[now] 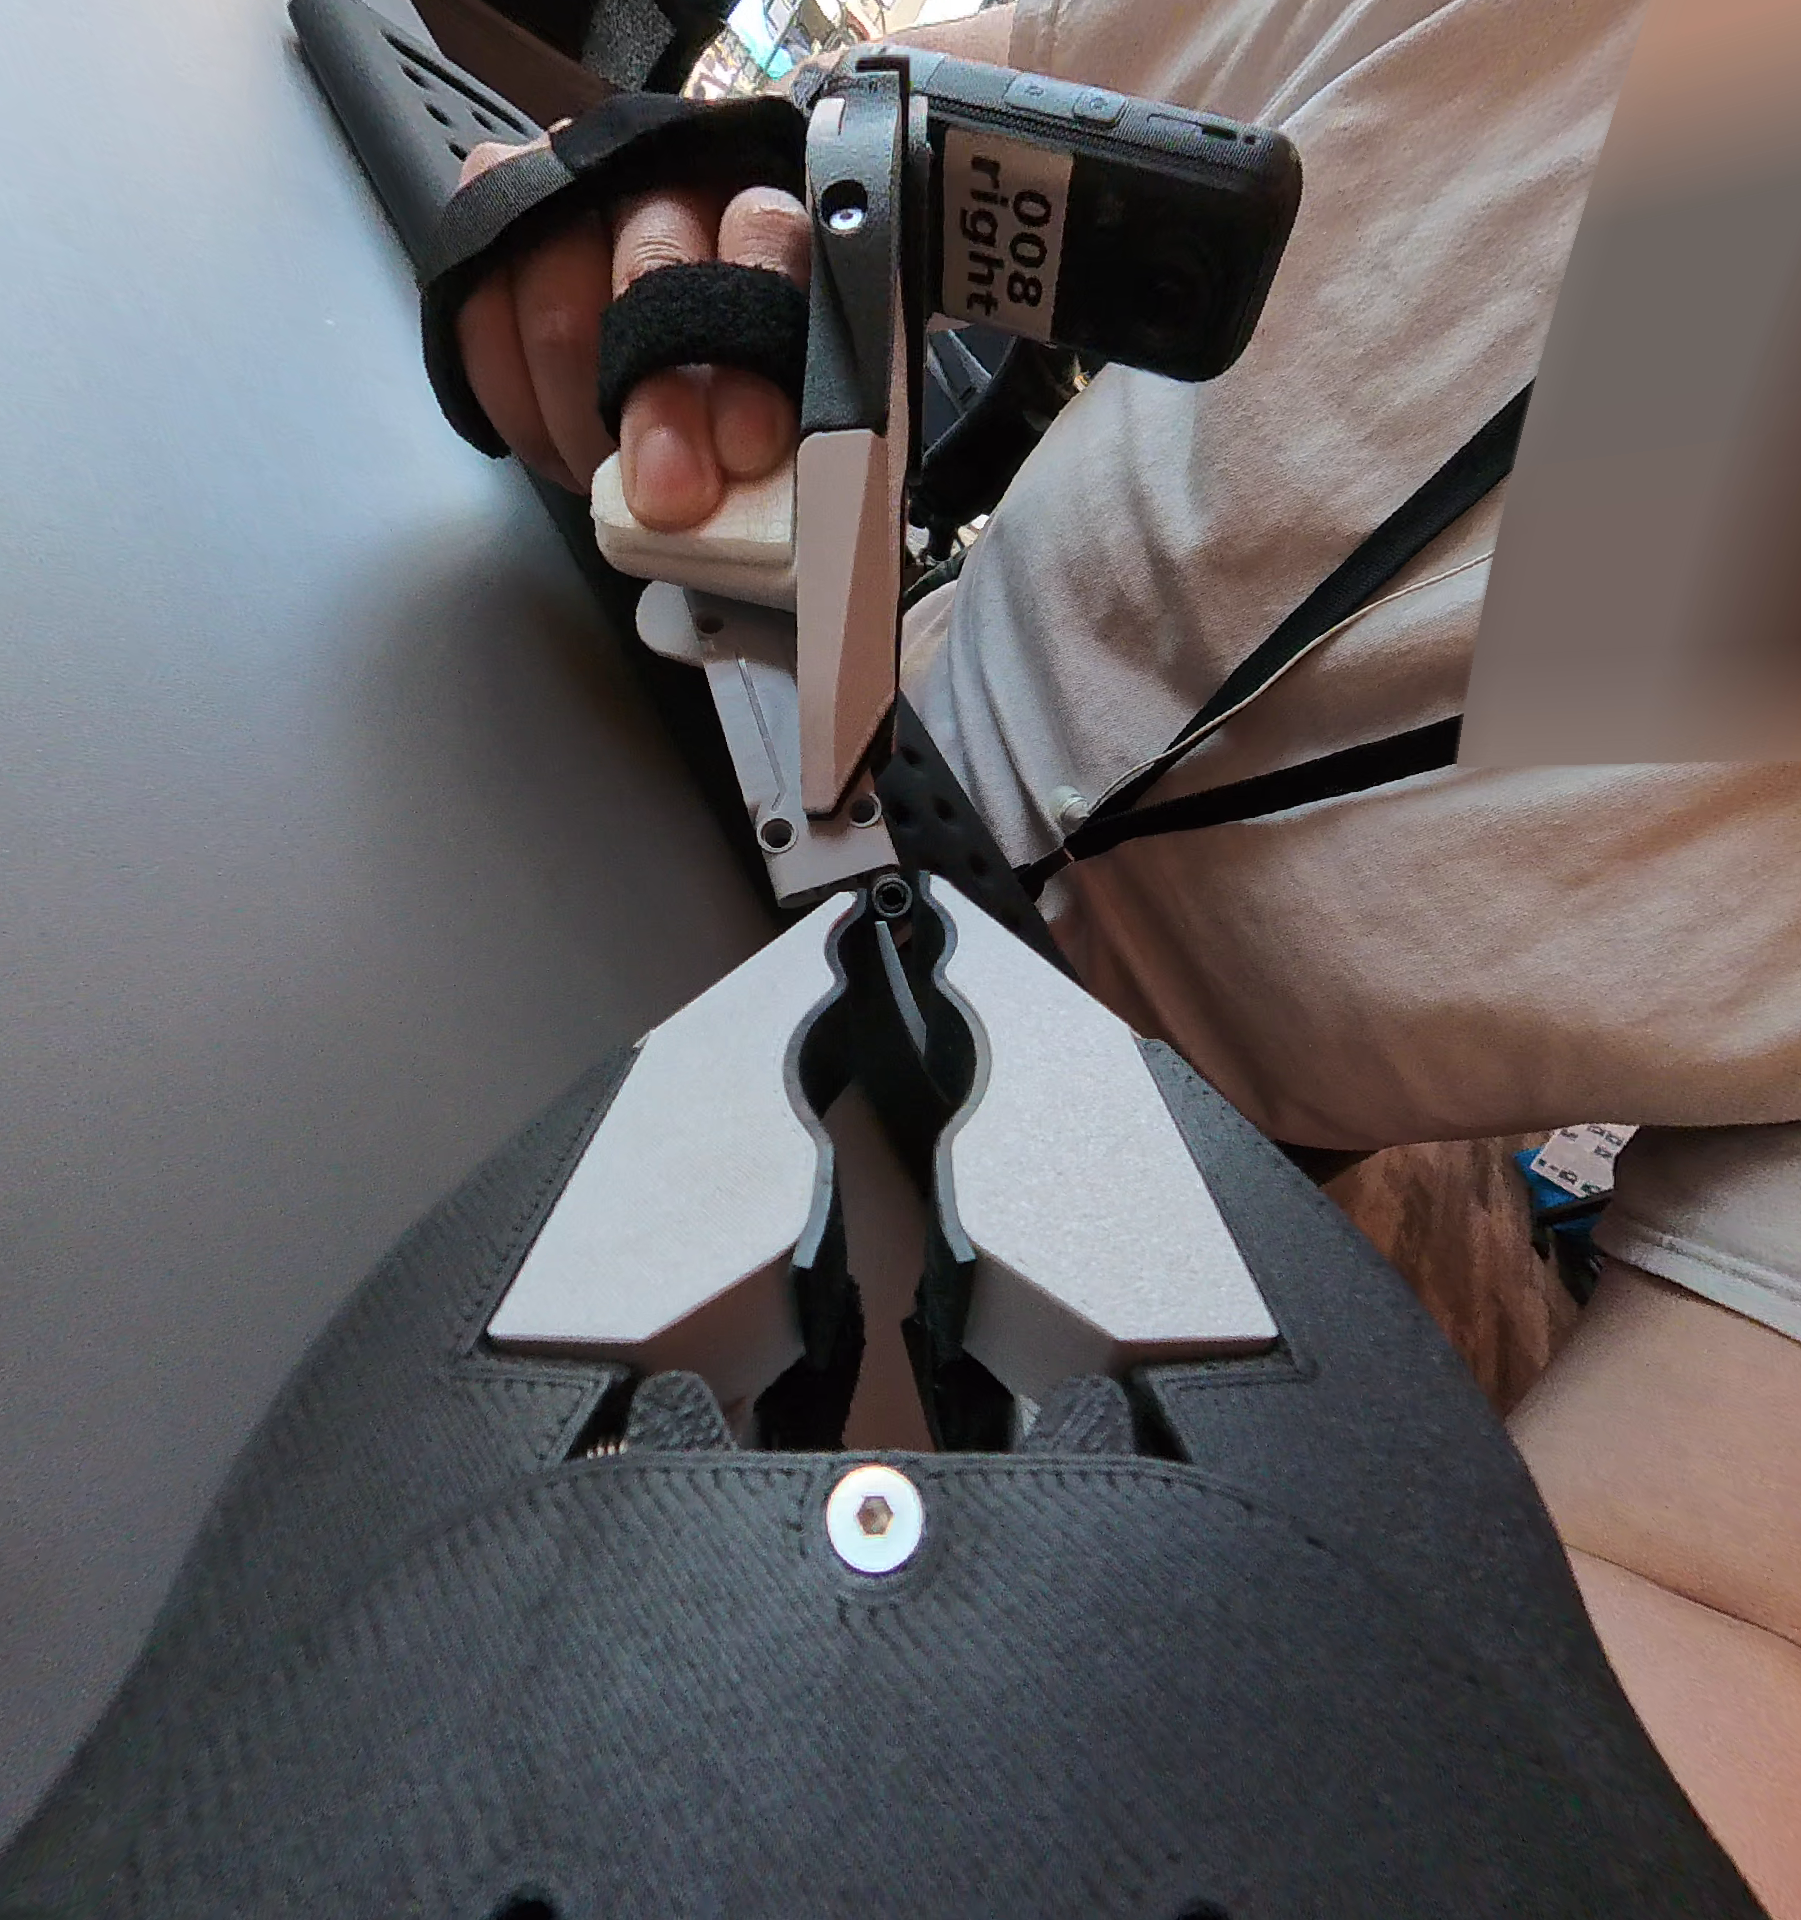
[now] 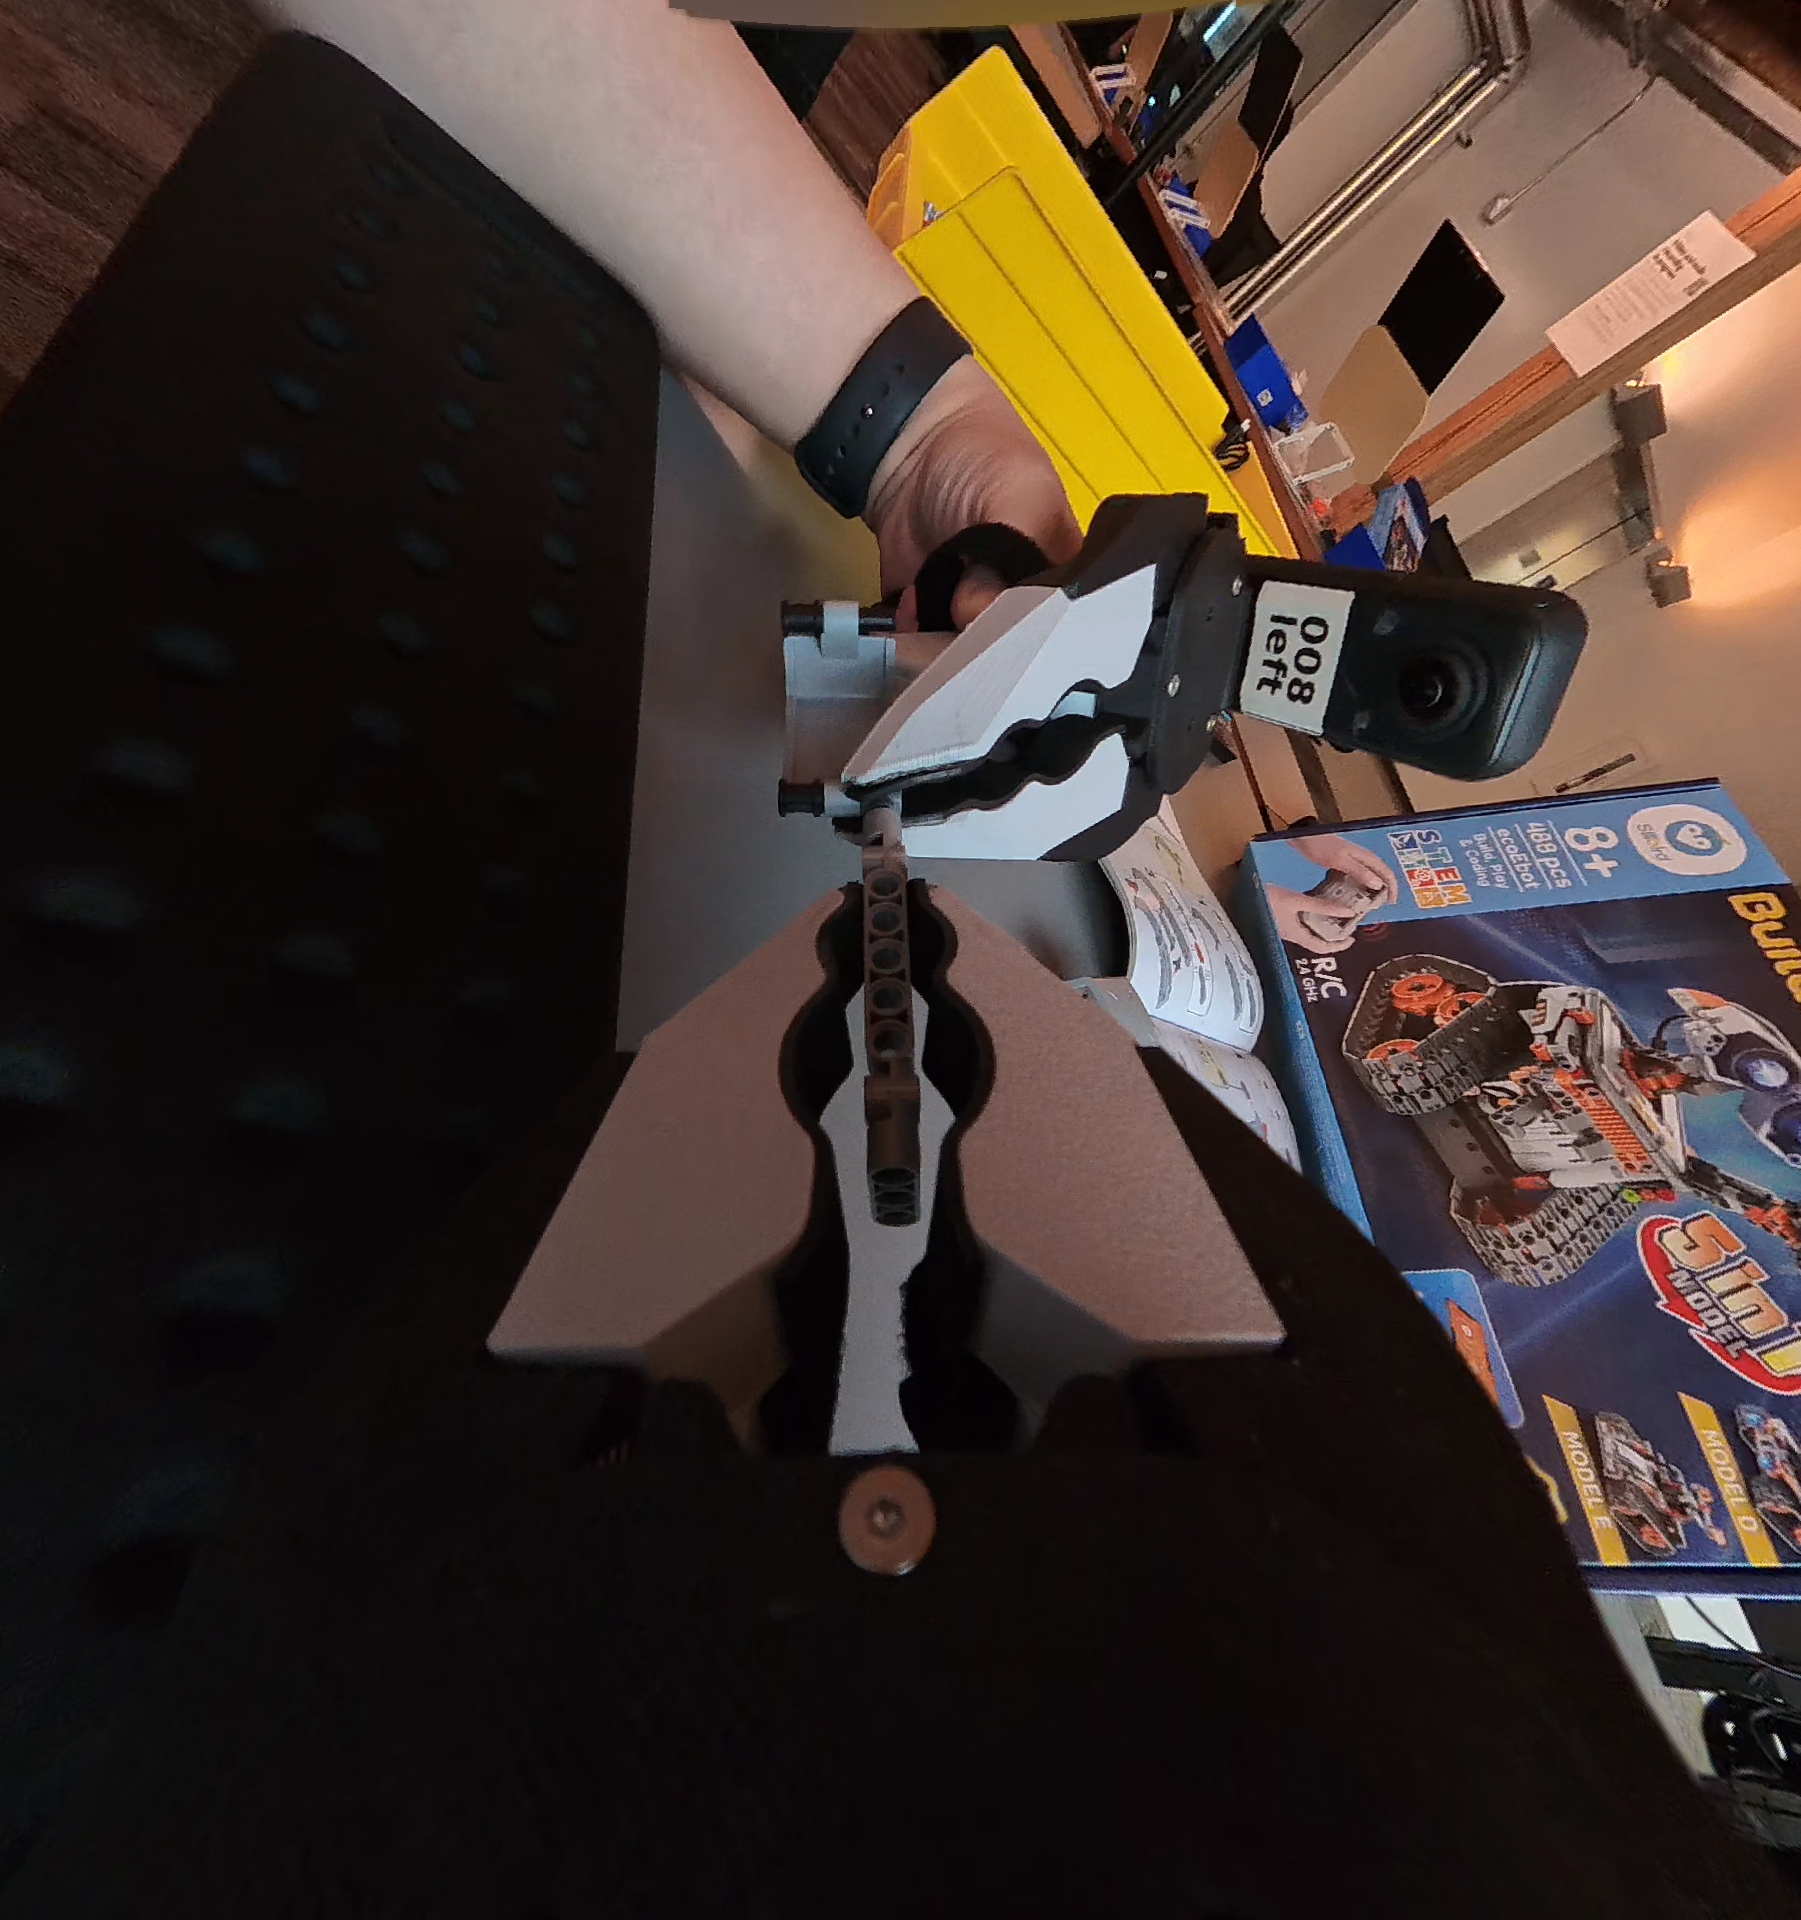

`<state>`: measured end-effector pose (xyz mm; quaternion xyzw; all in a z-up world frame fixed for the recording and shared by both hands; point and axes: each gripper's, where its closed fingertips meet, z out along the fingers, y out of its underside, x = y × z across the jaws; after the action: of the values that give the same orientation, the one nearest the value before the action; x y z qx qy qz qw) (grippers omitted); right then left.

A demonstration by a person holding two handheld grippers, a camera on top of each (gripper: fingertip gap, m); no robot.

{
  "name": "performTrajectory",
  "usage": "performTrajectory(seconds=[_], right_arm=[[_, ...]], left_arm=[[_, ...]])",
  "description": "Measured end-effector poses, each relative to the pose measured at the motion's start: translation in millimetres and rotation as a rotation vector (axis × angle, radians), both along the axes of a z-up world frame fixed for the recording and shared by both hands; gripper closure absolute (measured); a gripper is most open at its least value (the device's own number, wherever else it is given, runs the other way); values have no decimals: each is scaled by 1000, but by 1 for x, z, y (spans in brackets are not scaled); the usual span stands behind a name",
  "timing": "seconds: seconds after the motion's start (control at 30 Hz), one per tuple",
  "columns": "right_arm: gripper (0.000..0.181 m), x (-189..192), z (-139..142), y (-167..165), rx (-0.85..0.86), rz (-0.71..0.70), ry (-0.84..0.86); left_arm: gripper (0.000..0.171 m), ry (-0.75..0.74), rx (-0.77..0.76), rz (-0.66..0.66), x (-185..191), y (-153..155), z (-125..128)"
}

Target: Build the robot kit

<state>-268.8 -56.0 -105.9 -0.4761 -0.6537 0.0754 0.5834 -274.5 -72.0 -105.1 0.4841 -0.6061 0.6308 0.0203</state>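
My right gripper is shut on a dark perforated beam that lies lengthwise between its pads. The beam's far end meets a small grey part with black pins. My left gripper is shut on that grey part at a corner, where a black pin end shows between its tips. The two grippers face each other tip to tip above a grey table. The left gripper also shows in the right wrist view, and the right gripper in the left wrist view, held by a gloved hand.
A black perforated chair seat lies at left. A blue building-kit box and an open instruction booklet lie on the table at right. A yellow bin stands behind. A person's beige-shirted body is close by. Left and right tips are no more than a few centimetres apart.
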Motion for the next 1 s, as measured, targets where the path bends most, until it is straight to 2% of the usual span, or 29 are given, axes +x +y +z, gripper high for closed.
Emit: performTrajectory(seconds=[0.17,0.3,0.37,0.6,0.67,0.7,0.77,0.8,0.87,1.0], right_arm=[[175,-2,-2,0,14,7,-13],[175,3,0,13,34,-57,-11],[175,6,-1,16,52,-76,-23],[175,10,-3,22,76,-118,-51],[175,11,-1,26,79,-136,-47],[175,11,0,26,80,-136,-37],[175,12,1,27,83,-143,-34],[175,12,2,27,87,-144,-35],[175,12,3,27,94,-142,-31],[174,12,3,28,104,-146,-40]], left_arm=[[168,17,1,-5,-2,0,-2],[163,-13,79,115,1,18,2],[166,-50,118,176,3,27,8],[166,-41,186,217,5,32,6],[158,-46,218,243,6,36,7],[147,-47,252,270,8,39,6],[140,-56,325,305,11,45,2],[141,-62,335,296,11,43,1],[155,-34,324,239,9,34,-5],[159,-24,306,234,12,34,-7]])
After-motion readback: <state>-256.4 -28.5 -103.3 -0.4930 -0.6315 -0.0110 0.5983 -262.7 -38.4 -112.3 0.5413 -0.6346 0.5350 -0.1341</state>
